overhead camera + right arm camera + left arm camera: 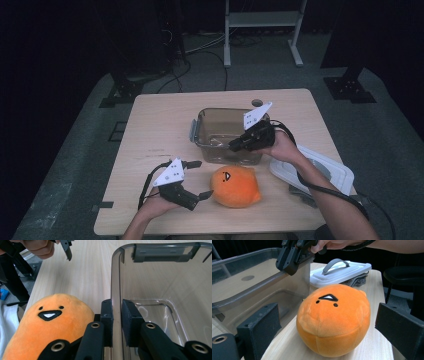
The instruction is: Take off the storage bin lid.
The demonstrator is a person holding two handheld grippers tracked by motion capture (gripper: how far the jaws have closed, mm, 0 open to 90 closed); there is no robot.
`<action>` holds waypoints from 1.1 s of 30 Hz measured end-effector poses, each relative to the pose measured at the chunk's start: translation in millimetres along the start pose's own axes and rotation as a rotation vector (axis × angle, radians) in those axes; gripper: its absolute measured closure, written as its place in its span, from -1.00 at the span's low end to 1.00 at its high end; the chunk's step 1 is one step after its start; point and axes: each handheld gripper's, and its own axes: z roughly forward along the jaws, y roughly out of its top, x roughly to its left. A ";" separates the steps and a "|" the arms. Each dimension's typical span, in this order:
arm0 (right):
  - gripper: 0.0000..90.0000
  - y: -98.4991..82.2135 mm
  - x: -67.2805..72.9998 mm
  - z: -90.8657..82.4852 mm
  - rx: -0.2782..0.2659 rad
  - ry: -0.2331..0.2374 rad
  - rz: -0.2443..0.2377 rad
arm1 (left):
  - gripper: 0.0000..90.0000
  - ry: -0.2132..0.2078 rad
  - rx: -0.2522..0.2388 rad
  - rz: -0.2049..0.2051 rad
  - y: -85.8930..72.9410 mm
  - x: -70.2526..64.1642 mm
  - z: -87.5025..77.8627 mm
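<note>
— Claw on the right (pixel 116 322) first: what is it doing?

— It is clamped on the near wall of the clear plastic container (pixel 220 131), one jaw outside the wall and one inside, pads pressed to the plastic. From the high view the right claw (pixel 236 146) reaches in over the container's front right corner.

— And the left claw (pixel 201 179)?

— Spread wide, gripping nothing. Its jaws point at the orange plush toy (pixel 235 186), one toward the container side and one toward the person's side, and neither pad touches the plush. In the left gripper view the plush (pixel 333 319) sits between the two pads with a gap at each side.

— Where does the plush lie?

— On the worktop (pixel 155 125), just in front of the container, near the front edge, its stitched face turned up.

— Anything else there?

— A white lid (pixel 320 171) with a grey handle lies at the right edge of the worktop, behind the right forearm, apart from the container.
</note>
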 end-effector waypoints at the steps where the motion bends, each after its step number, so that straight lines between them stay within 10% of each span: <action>1: 0.76 0.1 0.2 0.0 0.001 0.002 -0.001 | -0.89 0.000 0.000 0.000 0.0 0.0 0.0; 11: 0.74 0.2 -0.3 0.2 0.002 0.006 0.008 | -0.89 -0.002 0.000 0.000 0.0 -0.1 -0.1; 20: 0.28 1.2 0.5 -10.7 -0.053 -0.025 0.039 | -0.89 -0.004 -0.001 0.002 0.1 -0.3 -0.3; 33: -0.06 -3.9 32.8 -37.5 -0.168 -0.011 0.042 | -0.89 0.000 0.002 0.005 0.3 -0.1 -0.6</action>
